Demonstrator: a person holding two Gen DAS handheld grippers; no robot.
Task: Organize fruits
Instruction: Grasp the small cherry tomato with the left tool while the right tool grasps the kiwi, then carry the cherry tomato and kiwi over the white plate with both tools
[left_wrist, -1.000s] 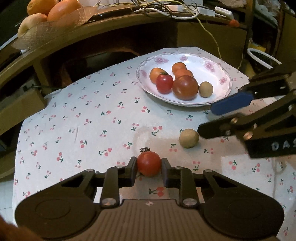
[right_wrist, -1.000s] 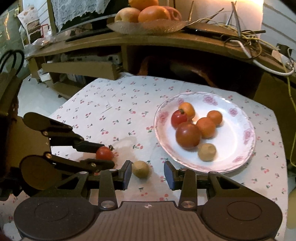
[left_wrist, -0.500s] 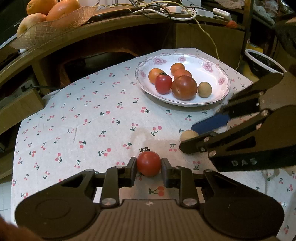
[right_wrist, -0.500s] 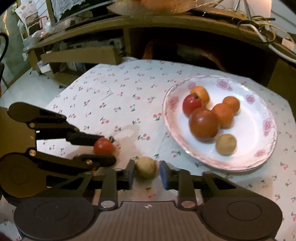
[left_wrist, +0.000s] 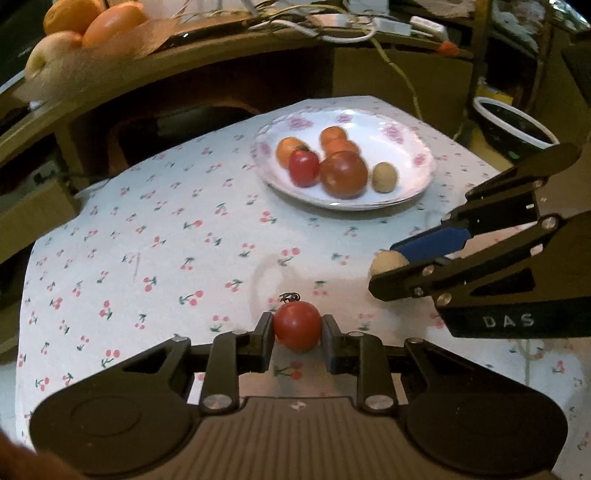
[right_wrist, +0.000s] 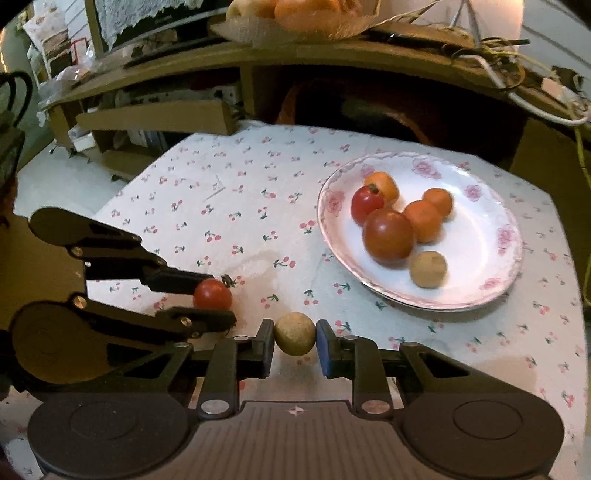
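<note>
Behind right gripper (left_wrist: 400, 267) fingers, tan fruit (left_wrist: 384, 261) half hidden.

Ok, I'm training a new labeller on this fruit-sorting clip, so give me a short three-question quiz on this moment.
1. True or false: the left gripper is shut on the small red tomato.
2. What does the right gripper hold? A) an orange B) the tan round fruit C) nothing
3. How many fruits lie on the flowered plate?

Key
1. True: its fingers press both sides of the tomato.
2. B: the fruit is clamped between its fingers.
3. Six: three orange, two red, one tan.
</note>
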